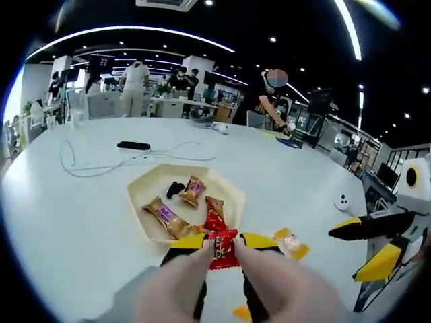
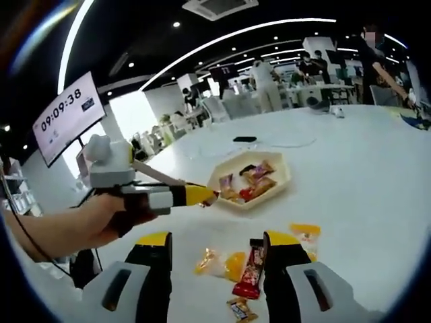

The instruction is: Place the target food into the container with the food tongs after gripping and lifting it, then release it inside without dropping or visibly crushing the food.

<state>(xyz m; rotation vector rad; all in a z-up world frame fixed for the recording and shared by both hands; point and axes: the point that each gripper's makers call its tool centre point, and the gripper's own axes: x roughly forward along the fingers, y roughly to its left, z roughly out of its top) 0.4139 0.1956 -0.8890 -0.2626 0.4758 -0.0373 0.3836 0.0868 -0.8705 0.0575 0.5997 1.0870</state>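
Two grippers were at work over a white table [image 1: 81, 222]. In the left gripper view, the left gripper [image 1: 222, 252] had its jaws pinched on a red-wrapped candy [image 1: 221, 245] at the lower middle of the frame, right at the near rim of the cream hexagonal tray [image 1: 145, 185]. The candy looked partly over the rim, though whether it touched the tray could not be told. In the right gripper view, the right gripper [image 2: 215, 269] stood spread at the bottom of the frame, holding nothing, with loose sweets lying between and beyond its jaws.

Judged from here, the risk lay in letting go too early: at the rim, the candy could tip outward onto the table instead of inside. A harder squeeze might also crumple the wrapper. A sideways nudge of the jaws could push the light tray.

Counted in the left gripper view, the tray held four pieces: two gold-and-purple candies [image 1: 163, 215], one red one [image 1: 214, 214] and one small dark piece [image 1: 175, 189]. One orange candy [image 1: 291, 242] lay outside, just right of the held one. In the right gripper view, about five loose sweets lay near the jaws, among them a red bar [image 2: 250, 270] and an orange-yellow wrapper [image 2: 220, 264].
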